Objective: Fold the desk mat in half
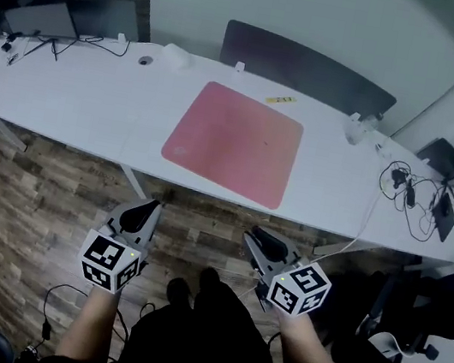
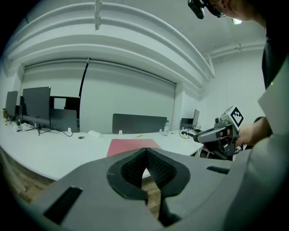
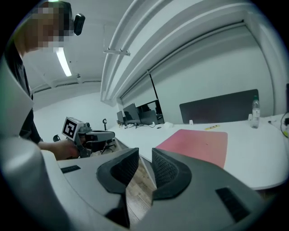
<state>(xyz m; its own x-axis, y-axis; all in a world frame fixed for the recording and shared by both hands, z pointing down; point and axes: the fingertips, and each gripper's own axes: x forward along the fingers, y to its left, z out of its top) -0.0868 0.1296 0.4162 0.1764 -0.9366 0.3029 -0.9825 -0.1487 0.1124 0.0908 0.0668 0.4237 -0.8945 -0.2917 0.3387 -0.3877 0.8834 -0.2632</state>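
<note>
White desk [image 1: 76, 98]: desk mat [image 1: 234, 141] flat, edges unobstructed | left gripper [image 1: 150, 205] closed, empty | right gripper [image 1: 257, 235] ajar, empty

desk mat [image 1: 236, 141]: pink, flat, unfolded on white desk [image 1: 76, 98] | left gripper [image 1: 148, 206], right gripper [image 1: 258, 236]: over wood floor [image 1: 35, 186], short of desk edge | cables [image 1: 411, 198]: desk's right end

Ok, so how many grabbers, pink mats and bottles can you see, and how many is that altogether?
Grabbers: 2, the left gripper and the right gripper
Pink mat: 1
Bottle: 1
Total: 4
</note>
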